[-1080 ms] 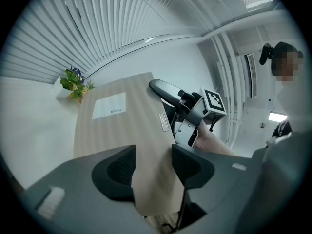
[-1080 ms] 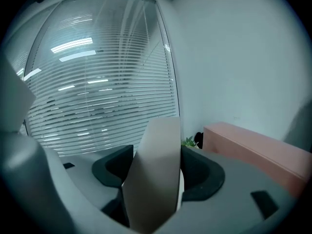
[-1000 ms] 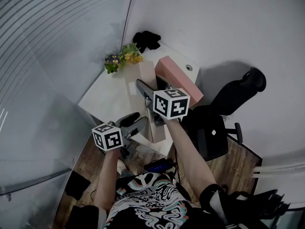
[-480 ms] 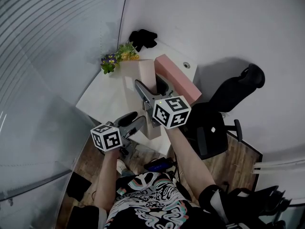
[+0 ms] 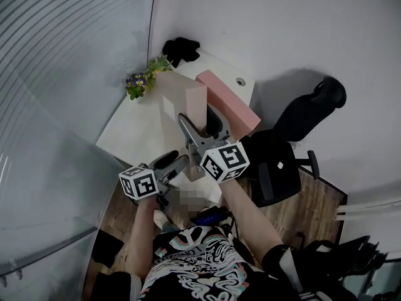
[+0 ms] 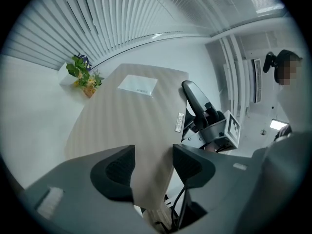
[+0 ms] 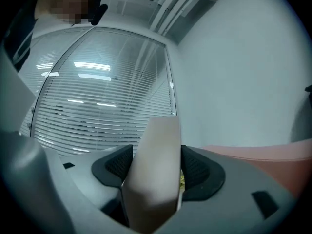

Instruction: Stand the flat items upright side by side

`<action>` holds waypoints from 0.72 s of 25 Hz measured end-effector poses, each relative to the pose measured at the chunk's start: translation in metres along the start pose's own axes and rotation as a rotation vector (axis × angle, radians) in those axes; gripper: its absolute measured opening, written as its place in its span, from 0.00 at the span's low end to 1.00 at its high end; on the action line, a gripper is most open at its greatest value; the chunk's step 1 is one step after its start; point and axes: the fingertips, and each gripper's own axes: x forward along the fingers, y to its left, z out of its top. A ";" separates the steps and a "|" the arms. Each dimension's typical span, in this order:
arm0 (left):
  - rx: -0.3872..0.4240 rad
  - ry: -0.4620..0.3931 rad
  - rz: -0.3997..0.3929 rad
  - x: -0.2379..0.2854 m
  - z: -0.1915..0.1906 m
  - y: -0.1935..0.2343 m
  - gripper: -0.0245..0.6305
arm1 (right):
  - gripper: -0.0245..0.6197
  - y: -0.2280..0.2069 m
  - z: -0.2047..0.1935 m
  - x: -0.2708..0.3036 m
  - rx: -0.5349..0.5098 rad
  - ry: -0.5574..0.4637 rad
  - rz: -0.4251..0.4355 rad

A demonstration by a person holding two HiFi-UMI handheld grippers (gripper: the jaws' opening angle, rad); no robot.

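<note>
Beige board, centre of the head view: smooth, matte and thick-edged. It looks tilted up off the white bench, not yet standing. The pink board just right of it already stands on edge. The right claw clamps the beige edge. The left claw, just opening, straddles it loosely.

Overhead plus jaw-level close-ups (shared box)

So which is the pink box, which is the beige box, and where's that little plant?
pink box point(image 5: 229, 102), head view, on its long top face.
beige box point(image 5: 183, 102), head view, on its broad upper face.
plant point(image 5: 143, 77), head view, on its leaves and flowers.
</note>
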 end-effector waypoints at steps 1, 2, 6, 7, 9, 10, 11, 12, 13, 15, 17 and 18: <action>-0.002 0.004 -0.002 0.001 -0.001 0.000 0.39 | 0.52 -0.001 0.000 -0.002 0.002 -0.006 -0.005; -0.005 0.007 -0.006 0.002 -0.003 0.001 0.39 | 0.52 -0.002 0.000 -0.004 0.003 -0.011 -0.008; -0.015 0.015 -0.014 0.005 -0.009 0.001 0.43 | 0.52 -0.004 0.000 -0.014 0.004 -0.026 -0.004; -0.019 0.020 -0.015 0.005 -0.011 0.002 0.44 | 0.52 -0.004 0.000 -0.017 0.006 -0.030 -0.003; -0.031 0.026 -0.020 0.006 -0.015 0.002 0.45 | 0.52 -0.004 -0.001 -0.023 0.010 -0.031 -0.003; -0.036 0.028 -0.025 0.007 -0.017 0.002 0.45 | 0.52 -0.005 -0.001 -0.025 0.011 -0.030 -0.003; -0.036 0.029 -0.030 0.008 -0.018 0.002 0.46 | 0.52 -0.005 -0.002 -0.027 0.012 -0.030 -0.003; -0.033 0.030 -0.032 0.008 -0.020 0.001 0.46 | 0.52 -0.006 -0.002 -0.030 0.016 -0.030 -0.004; -0.028 0.033 -0.033 0.009 -0.021 0.002 0.46 | 0.52 -0.008 -0.002 -0.032 0.023 -0.030 -0.010; -0.022 0.035 -0.023 0.011 -0.023 0.004 0.45 | 0.52 -0.012 -0.003 -0.038 0.039 -0.024 -0.025; -0.024 0.031 -0.005 0.012 -0.024 0.008 0.44 | 0.52 -0.014 -0.008 -0.044 0.041 -0.005 -0.034; -0.028 0.027 0.004 0.012 -0.024 0.011 0.43 | 0.51 -0.013 -0.011 -0.047 0.034 0.012 -0.033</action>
